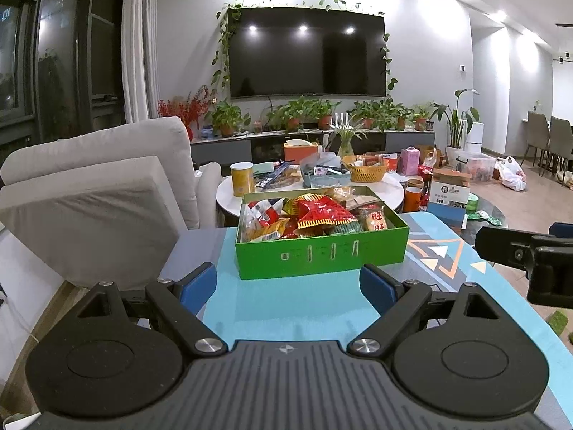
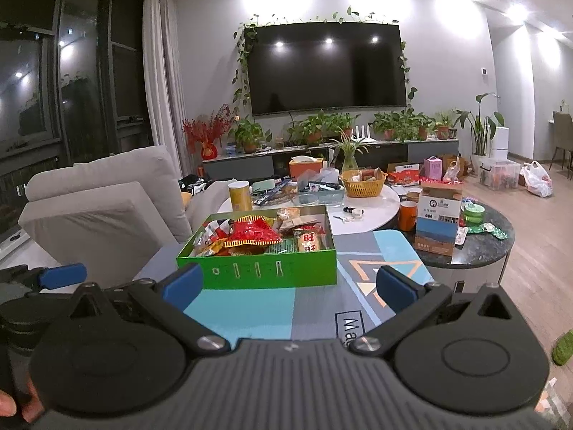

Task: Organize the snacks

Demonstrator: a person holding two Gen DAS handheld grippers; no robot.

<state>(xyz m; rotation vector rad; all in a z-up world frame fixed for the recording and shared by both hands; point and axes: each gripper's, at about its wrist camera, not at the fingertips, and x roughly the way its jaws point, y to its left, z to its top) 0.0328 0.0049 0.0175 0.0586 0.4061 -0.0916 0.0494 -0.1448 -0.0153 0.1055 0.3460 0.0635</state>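
Observation:
A green box stands on the blue patterned table, filled with snack packets. A red packet lies on top of the pile. My left gripper is open, its blue pads apart with nothing between them, just short of the box's near wall. My right gripper is open too and empty, in front of the box's right half. The right gripper's body shows at the right edge of the left wrist view; a blue pad of the left gripper shows at the left of the right wrist view.
A light grey sofa stands left of the table. Behind the box a round white table carries a yellow can, a wicker basket and clutter. A dark round table with a carton stands at the right.

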